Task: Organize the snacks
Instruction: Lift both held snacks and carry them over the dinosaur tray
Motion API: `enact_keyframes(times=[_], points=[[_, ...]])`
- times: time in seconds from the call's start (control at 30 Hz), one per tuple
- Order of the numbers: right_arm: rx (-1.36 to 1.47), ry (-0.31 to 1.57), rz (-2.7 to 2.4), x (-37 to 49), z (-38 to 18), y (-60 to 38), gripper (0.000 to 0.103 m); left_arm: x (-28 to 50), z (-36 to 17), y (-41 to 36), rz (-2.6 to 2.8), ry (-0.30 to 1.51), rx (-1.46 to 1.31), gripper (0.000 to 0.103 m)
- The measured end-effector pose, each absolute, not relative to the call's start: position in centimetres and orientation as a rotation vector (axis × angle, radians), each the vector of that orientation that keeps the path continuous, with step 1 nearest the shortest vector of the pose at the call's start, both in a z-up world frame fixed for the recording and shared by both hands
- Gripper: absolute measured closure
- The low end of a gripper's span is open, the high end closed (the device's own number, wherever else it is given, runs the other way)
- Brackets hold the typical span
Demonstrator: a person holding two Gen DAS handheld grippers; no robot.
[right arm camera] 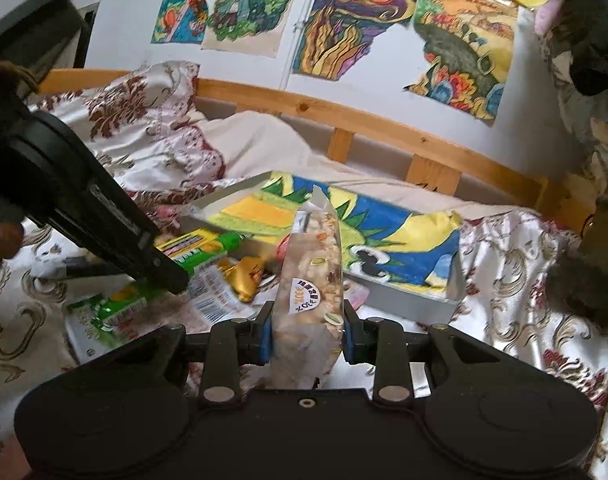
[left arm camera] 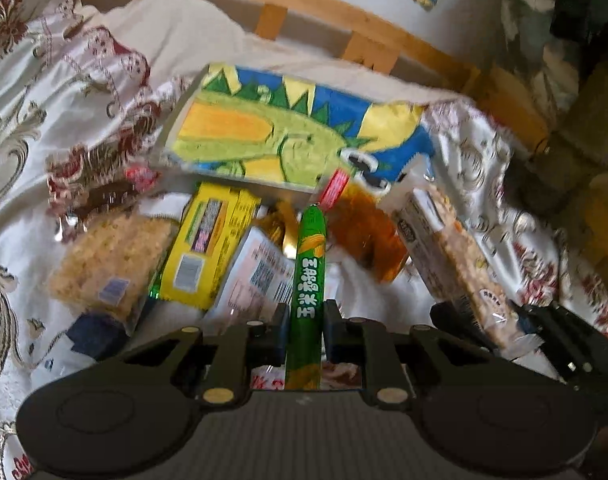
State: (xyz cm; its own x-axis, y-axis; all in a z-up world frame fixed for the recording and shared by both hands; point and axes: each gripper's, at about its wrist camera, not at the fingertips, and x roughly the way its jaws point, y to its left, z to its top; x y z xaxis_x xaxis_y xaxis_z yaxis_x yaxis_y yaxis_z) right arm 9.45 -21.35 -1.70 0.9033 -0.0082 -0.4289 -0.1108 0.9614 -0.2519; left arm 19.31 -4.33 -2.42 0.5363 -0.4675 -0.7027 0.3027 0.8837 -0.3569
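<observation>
**snackfan:** Bedroom setup, huh? Flowery satin bedspread [left arm camera: 32, 128], wooden bed rail [right arm camera: 383, 128] along the wall, kids' drawings [right arm camera: 459, 40] taped up above it. Where's your stuff at?

**umi_guy:** Your left tongs [left arm camera: 304, 332] are clamped tight on a green corn sausage stick [left arm camera: 308, 276], which pokes forward out of the jaws, over the snack pile. Your right tongs [right arm camera: 307, 334] are closed narrow on a clear-wrapped puffed rice bar [right arm camera: 311, 272], held upright between the blue pads [right arm camera: 266, 338].

**snackfan:** And the rest of the snacks?

**umi_guy:** Still heaped on the bed: a rice cracker pack [left arm camera: 104, 256] at the left, a yellow packet [left arm camera: 208, 248] just beside it, a white packet with a barcode [left arm camera: 260, 276] under the sausage, and an orange bag [left arm camera: 363, 232] further back. A shallow grey box [right arm camera: 443, 304] sits right behind the pile, with a green dinosaur drawing [left arm camera: 272, 136] lying in it. From the right camera you can see your left tongs reaching in low over the pile.
</observation>
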Motion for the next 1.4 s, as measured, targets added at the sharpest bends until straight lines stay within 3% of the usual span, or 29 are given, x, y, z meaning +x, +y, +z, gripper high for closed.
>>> enact_keyframes(times=[0.47, 0.93, 1.4], points=[[-0.168, 0.327, -0.053, 18.5, 1.0, -27.7, 0.07, 27.9, 2.7, -9.9, -0.423, 0.699, -0.213, 0.085], [0.044, 0.416, -0.132, 26.0, -3.1, -33.2, 0.069, 37.2, -3.1, -17.5, -0.432, 0.794, -0.229, 0.085], [0.051, 0.49, -0.132, 27.2, -5.4, -33.2, 0.069, 37.7, -5.9, -18.9, -0.404, 0.881, -0.181, 0.085]])
